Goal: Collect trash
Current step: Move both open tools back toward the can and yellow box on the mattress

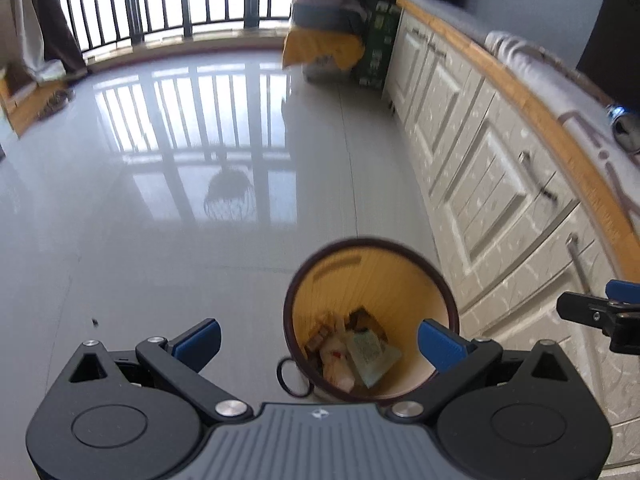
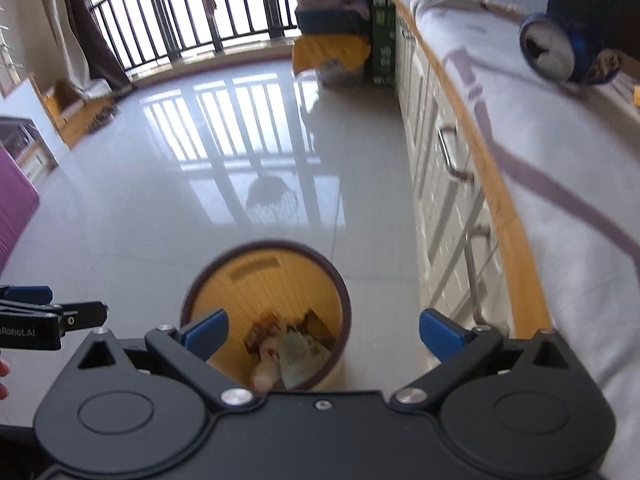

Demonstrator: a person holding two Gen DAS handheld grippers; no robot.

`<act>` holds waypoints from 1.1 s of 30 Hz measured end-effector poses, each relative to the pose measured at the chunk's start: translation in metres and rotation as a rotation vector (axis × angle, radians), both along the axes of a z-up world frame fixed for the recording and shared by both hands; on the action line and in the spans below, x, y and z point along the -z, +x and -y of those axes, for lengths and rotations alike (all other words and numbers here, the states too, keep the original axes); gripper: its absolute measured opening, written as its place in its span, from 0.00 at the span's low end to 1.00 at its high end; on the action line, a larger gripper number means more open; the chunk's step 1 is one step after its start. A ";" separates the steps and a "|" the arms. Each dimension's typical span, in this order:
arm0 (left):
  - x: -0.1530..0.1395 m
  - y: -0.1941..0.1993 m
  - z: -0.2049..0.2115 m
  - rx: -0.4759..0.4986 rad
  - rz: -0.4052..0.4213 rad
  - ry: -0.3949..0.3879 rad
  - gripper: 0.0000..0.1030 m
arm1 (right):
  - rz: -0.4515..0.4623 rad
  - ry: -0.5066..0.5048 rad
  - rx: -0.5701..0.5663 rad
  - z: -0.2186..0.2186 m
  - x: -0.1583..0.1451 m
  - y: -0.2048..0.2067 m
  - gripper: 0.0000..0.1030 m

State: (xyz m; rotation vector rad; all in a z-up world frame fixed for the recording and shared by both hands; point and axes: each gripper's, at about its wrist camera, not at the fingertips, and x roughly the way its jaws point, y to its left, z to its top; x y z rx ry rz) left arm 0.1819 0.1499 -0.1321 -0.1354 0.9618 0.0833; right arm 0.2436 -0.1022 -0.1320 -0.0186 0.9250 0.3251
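Note:
A round yellow bin (image 1: 372,276) (image 2: 256,276) with a dark rim stands on the floor beside the cabinets. Wrappers and paper trash (image 1: 356,352) (image 2: 292,352) lie at its bottom. My left gripper (image 1: 320,340) hovers open over the bin with nothing between its blue pads. My right gripper (image 2: 322,334) is also open and empty above the bin. A blue drink can (image 2: 568,52) (image 1: 624,124) lies on its side on the cloth-covered countertop (image 2: 540,128) at the right. Each gripper shows at the edge of the other's view.
White cabinets (image 1: 480,152) with metal handles run along the right under a wood-edged counter. Glossy tiled floor (image 1: 180,200) stretches toward a balcony railing (image 1: 160,4). A pile with a yellow cloth (image 1: 320,48) sits at the far end. A purple object (image 2: 12,204) is at left.

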 end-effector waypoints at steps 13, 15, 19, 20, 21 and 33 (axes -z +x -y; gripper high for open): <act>-0.072 -0.006 0.030 0.049 0.268 0.083 1.00 | 0.305 0.087 -0.002 0.010 -0.066 -0.020 1.00; -0.084 -0.007 0.037 0.062 0.308 0.085 1.00 | 0.341 0.101 0.012 0.016 -0.077 -0.022 1.00; -0.108 -0.002 0.058 0.100 0.405 0.088 1.00 | 0.421 0.134 0.053 0.032 -0.102 -0.025 1.00; -0.114 -0.001 0.064 0.110 0.426 0.083 1.00 | 0.440 0.132 0.064 0.037 -0.107 -0.026 1.00; -0.118 0.001 0.069 0.118 0.444 0.078 1.00 | 0.458 0.131 0.075 0.042 -0.111 -0.027 1.00; -0.158 0.027 0.172 0.302 0.651 0.040 1.00 | 0.600 0.085 0.262 0.135 -0.142 -0.031 1.00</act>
